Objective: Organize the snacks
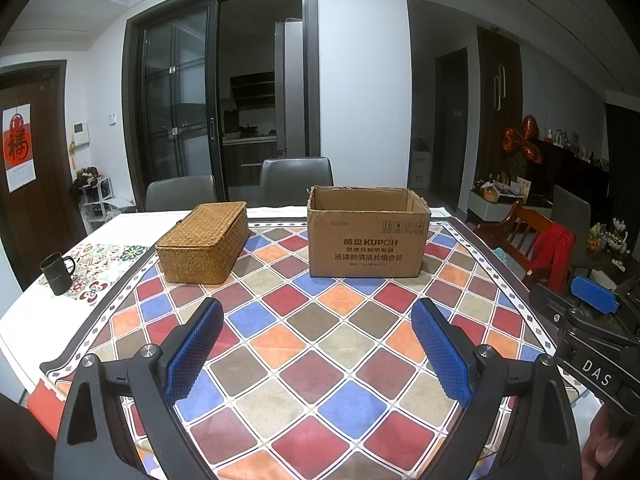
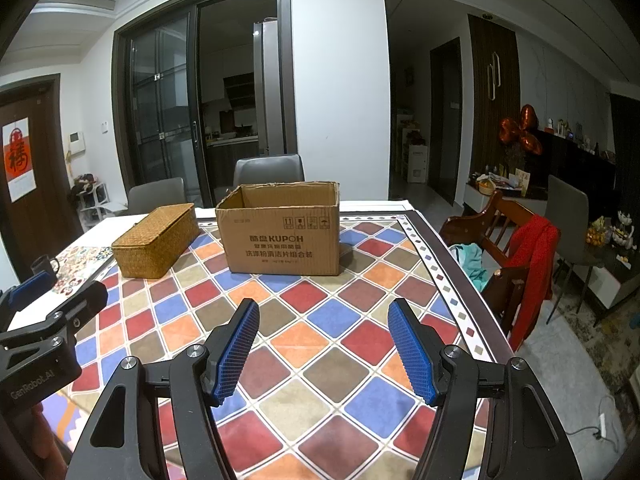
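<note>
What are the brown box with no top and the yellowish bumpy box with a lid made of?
The open brown box looks like plain corrugated cardboard: matte, with printed writing on its side and ragged torn top edges. The yellowish lidded box looks woven from straw, rattan or a similar fibre: a tight criss-cross weave covers its lid and sides. Which fibre exactly, I cannot tell.

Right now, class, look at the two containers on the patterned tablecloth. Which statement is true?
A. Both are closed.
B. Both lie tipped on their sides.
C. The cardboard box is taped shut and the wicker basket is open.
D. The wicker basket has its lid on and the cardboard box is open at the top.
D: the wicker basket has its woven lid seated flat, while the cardboard box stands upright with its top open, inner walls showing.
</note>
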Demonstrator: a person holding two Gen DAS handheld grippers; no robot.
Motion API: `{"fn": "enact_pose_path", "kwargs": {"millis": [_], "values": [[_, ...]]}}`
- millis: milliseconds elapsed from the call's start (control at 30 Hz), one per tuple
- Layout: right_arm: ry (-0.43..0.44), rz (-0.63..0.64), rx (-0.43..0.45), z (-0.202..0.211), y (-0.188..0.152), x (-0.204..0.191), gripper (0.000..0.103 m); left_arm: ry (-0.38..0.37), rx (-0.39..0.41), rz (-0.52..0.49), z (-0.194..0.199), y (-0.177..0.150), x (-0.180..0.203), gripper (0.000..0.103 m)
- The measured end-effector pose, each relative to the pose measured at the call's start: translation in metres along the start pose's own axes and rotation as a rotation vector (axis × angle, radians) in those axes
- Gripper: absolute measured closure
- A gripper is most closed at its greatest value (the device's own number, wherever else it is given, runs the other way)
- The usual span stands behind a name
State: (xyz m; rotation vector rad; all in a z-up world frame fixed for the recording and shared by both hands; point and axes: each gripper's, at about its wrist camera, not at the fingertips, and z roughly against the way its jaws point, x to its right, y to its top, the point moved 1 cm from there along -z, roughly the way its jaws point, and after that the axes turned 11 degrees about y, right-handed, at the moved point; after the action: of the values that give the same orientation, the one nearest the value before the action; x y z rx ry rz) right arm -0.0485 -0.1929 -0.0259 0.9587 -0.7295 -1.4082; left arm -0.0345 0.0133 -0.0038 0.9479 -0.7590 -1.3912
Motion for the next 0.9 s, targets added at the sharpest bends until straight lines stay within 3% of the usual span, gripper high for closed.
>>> {"fn": "enact_pose_path", "kwargs": {"millis": [900], "values": [[0.001, 0.001, 0.0, -0.0014, 0.0007, -0.0014, 0.035, 0.009, 0.006, 0.008, 0.0031, 0.0067, -0.0054, 0.0]]}}
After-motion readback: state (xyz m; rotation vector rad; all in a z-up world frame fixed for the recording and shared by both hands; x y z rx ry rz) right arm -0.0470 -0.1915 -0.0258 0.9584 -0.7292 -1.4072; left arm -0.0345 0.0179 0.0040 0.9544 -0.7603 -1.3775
